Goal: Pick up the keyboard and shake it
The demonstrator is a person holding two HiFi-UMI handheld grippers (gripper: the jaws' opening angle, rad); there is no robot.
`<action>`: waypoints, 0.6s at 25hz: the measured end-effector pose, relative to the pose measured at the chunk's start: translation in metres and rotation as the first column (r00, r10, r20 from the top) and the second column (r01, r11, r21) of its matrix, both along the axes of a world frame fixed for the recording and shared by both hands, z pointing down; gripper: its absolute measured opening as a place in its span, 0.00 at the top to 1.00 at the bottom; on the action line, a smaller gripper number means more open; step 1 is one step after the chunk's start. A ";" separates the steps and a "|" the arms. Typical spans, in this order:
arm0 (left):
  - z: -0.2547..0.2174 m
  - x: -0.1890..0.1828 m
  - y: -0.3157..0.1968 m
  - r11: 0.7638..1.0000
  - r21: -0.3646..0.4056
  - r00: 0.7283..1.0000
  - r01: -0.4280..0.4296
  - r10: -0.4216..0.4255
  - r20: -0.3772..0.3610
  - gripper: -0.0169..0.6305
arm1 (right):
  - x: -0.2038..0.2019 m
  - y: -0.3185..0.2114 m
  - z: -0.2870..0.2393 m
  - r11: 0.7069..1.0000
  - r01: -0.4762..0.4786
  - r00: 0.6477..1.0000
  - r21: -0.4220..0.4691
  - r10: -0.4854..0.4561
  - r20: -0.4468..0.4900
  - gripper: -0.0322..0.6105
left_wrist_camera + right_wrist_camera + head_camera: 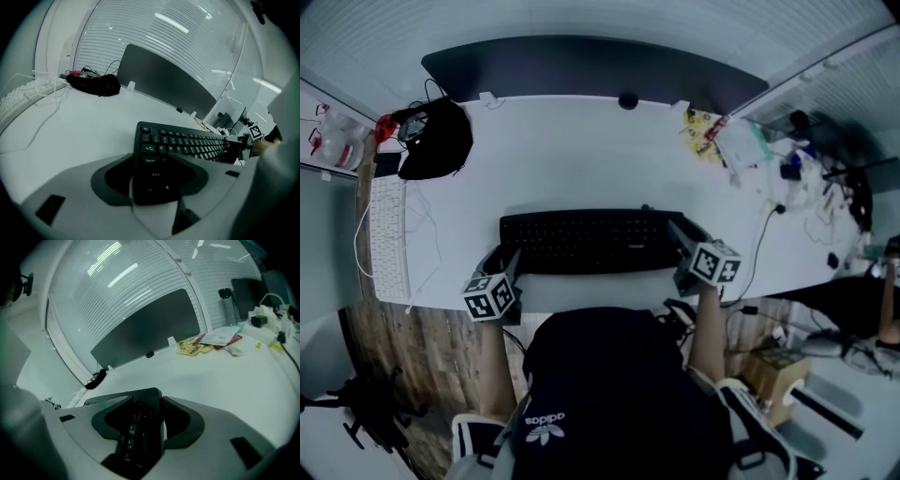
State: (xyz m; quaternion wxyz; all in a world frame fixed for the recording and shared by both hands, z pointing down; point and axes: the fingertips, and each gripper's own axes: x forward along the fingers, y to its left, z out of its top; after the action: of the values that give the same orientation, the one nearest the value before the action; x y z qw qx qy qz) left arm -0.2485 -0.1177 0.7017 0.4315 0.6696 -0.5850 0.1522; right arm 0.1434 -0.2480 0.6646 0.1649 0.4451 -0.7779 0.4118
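Note:
A black keyboard (591, 239) lies lengthwise across the front of the white desk (581, 159); I cannot tell whether it rests on the desk or is just off it. My left gripper (508, 267) is shut on its left end. In the left gripper view the keyboard (187, 145) runs out from between the jaws of the left gripper (152, 180), Caps Lock and Shift keys nearest. My right gripper (684, 242) is shut on the right end. In the right gripper view the number-pad end of the keyboard (140, 427) fills the gap of the right gripper (145, 423).
A white keyboard (389, 234) with its cable lies along the desk's left edge, behind it a black bag (436, 139). Snack packets (703, 131) and cluttered cables (806, 178) fill the back right. A dark partition (591, 66) borders the far edge. A black cable (759, 244) hangs off the right front.

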 end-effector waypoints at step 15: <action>-0.161 -0.031 -0.069 0.857 0.515 0.993 -0.016 -0.046 0.108 0.65 | -0.027 -0.047 -0.193 0.833 0.026 0.999 0.553 -0.044 0.019 0.65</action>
State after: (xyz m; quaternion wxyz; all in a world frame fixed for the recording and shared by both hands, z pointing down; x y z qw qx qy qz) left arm -0.2794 -0.1870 0.5412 0.2033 0.7460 -0.6337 0.0256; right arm 0.1168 -0.2950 0.4718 0.0250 0.4532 -0.8739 0.1738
